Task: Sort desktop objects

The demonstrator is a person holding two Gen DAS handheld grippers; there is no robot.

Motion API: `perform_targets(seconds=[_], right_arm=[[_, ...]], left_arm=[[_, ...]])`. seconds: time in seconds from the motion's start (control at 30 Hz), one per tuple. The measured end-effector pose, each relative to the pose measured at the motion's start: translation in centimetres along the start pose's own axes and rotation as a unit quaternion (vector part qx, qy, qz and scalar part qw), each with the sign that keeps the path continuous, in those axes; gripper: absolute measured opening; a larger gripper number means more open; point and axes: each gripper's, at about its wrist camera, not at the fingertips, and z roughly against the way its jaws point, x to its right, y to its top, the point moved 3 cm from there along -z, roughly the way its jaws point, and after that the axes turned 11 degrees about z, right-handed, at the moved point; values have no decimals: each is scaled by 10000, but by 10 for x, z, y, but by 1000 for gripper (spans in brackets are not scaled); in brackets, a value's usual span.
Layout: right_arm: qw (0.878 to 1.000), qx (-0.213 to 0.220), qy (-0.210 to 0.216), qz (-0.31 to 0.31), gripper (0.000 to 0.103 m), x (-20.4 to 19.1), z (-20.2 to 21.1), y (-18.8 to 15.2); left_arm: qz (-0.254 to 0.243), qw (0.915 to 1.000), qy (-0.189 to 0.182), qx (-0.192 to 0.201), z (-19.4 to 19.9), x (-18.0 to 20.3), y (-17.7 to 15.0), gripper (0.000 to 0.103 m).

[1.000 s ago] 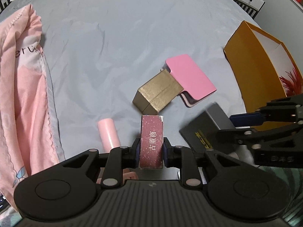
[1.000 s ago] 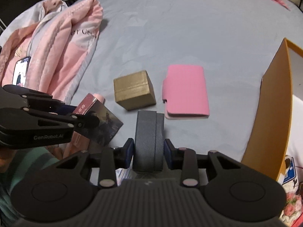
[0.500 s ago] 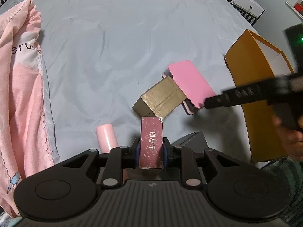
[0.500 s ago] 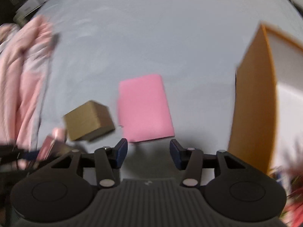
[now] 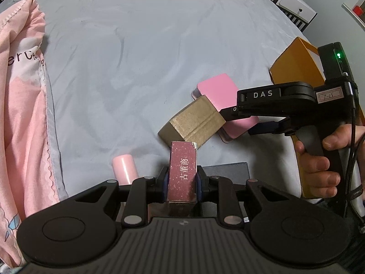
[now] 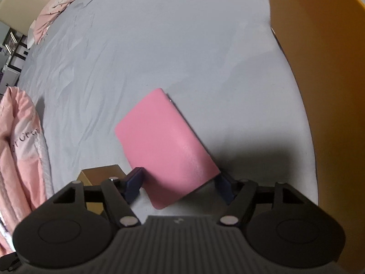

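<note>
My left gripper (image 5: pixel 182 183) is shut on a dark red box (image 5: pixel 183 173) with white characters, held upright over the grey bedsheet. My right gripper (image 6: pixel 179 179) has its jaws opening wide, and the flat pink case (image 6: pixel 164 141) lies between the fingers without being squeezed. From the left wrist view, the right gripper (image 5: pixel 239 121) reaches over the pink case (image 5: pixel 216 89) in a person's hand (image 5: pixel 319 166). A gold box (image 5: pixel 194 123) lies against the case. A pink tube (image 5: pixel 124 169) and a dark grey box (image 5: pixel 225 171) lie near my left fingers.
An open orange carton (image 6: pixel 319 68) stands close on the right, also visible behind the right gripper as the carton (image 5: pixel 294 68). A pink quilt (image 5: pixel 20 114) is bunched along the left. The gold box (image 6: pixel 102 173) sits just left of my right fingers.
The right gripper let go of the dark grey box, swung right and down over the pink case, rolled, and opened wide. The left gripper kept still with the red box.
</note>
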Motion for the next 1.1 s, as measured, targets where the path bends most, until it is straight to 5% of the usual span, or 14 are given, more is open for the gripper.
perform_targets(seconds=[0.37,0.73,1.0,1.1], right_arm=[[9981,495,340,159,21,-4,48,-5],[9826,932,-283,1580,15,-14,139,-38],[9799,642,-402,1843,16,-5,127,-55],[9787,668,-455,1889,24,-8,124,-61]], left_arm=[[56,9999,129,86,7,4,-6,26],[170,9982,166,559,44,11,-18,26],[-42,9961,102,870,69,32,-18,26],[-98,9962,48,869,74,39,-19,26]])
